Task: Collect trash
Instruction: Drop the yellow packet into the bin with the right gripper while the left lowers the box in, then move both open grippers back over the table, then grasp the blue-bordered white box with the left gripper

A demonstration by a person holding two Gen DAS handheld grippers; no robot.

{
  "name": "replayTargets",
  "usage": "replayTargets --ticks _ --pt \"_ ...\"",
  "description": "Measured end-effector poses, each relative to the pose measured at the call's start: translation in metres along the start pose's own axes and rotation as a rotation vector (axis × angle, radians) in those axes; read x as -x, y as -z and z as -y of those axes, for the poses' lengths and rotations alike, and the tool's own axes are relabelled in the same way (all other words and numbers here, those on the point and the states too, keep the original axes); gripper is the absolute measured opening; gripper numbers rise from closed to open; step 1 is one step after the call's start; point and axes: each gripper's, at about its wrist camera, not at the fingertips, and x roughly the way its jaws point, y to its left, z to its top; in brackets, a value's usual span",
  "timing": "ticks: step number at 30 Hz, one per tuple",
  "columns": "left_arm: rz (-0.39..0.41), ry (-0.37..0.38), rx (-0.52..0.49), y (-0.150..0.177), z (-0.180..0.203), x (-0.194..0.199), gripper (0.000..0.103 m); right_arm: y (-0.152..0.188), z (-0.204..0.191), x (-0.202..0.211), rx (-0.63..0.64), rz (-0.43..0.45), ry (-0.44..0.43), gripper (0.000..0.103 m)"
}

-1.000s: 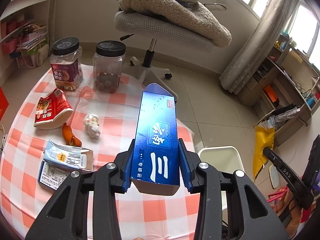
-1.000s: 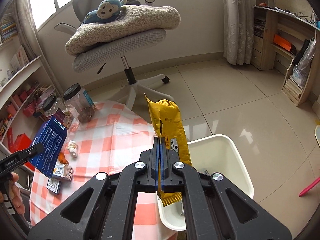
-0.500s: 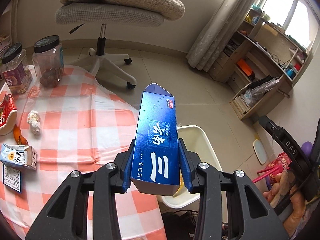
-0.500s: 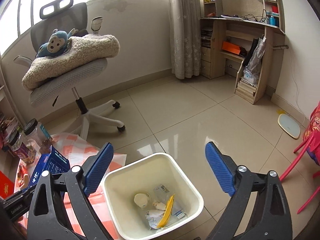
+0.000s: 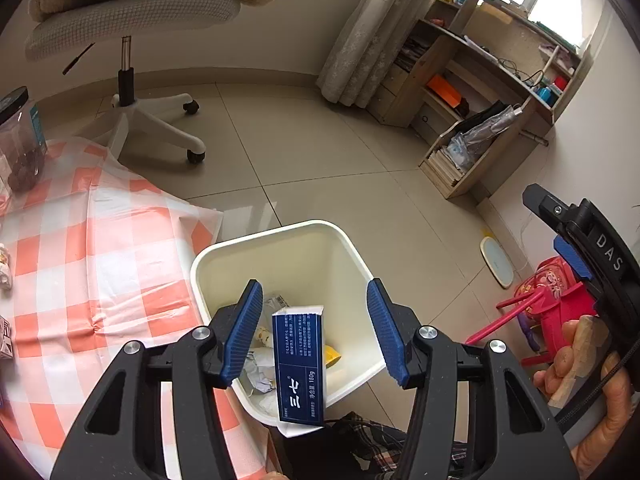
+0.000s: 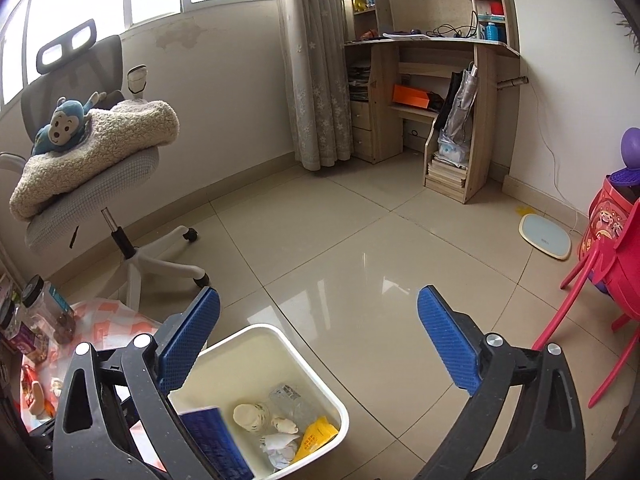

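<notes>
Your left gripper is opening, and the blue toothpaste box you held clamped a second ago now sits loose between the pads, touching neither, dropping into the white bin. Your right gripper stands wide and empty; the yellow wrapper it pinched a second ago now lies in the bin's far right corner among crumpled paper. That makes two pieces binned, so both hands are free to go back for more.

The bin stands on the tiled floor against the near right edge of the table, whose checked cloth still carries a jar at its far left edge. Beyond are an office chair, a curtain and a wooden desk.
</notes>
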Motion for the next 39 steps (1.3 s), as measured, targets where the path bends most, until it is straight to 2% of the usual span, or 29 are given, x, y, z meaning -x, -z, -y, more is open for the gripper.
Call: replayTargets --ticks 4,10,13,16,19,26,30,36,39 --pt "0.070 -0.074 0.001 0.000 -0.005 0.018 0.060 0.002 -0.008 0.005 0.027 0.017 -0.001 0.095" --pt "0.266 -0.311 -0.015 0.003 -0.017 0.066 0.077 0.010 -0.041 0.015 0.126 0.058 -0.010 0.096" --pt "0.318 -0.405 -0.007 0.007 -0.029 0.083 0.088 0.017 -0.063 0.023 0.180 0.077 -0.034 0.096" --pt "0.349 -0.494 -0.004 0.010 -0.045 0.097 0.089 0.025 -0.088 0.031 0.232 0.086 -0.064 0.096" --pt "0.339 -0.555 0.021 0.015 -0.064 0.108 0.089 0.034 -0.111 0.037 0.263 0.080 -0.100 0.096" --pt "0.298 -0.646 0.097 0.027 -0.112 0.131 0.090 0.055 -0.165 0.046 0.334 0.039 -0.202 0.096" --pt "0.226 -0.707 0.147 0.035 -0.145 0.133 0.090 0.068 -0.196 0.048 0.370 0.012 -0.246 0.096" --pt "0.111 -0.724 0.302 0.050 -0.208 0.145 0.090 0.085 -0.237 0.051 0.408 -0.015 -0.310 0.096" --pt "0.044 -0.751 0.336 0.059 -0.237 0.149 0.090 0.095 -0.256 0.053 0.432 -0.030 -0.342 0.096"
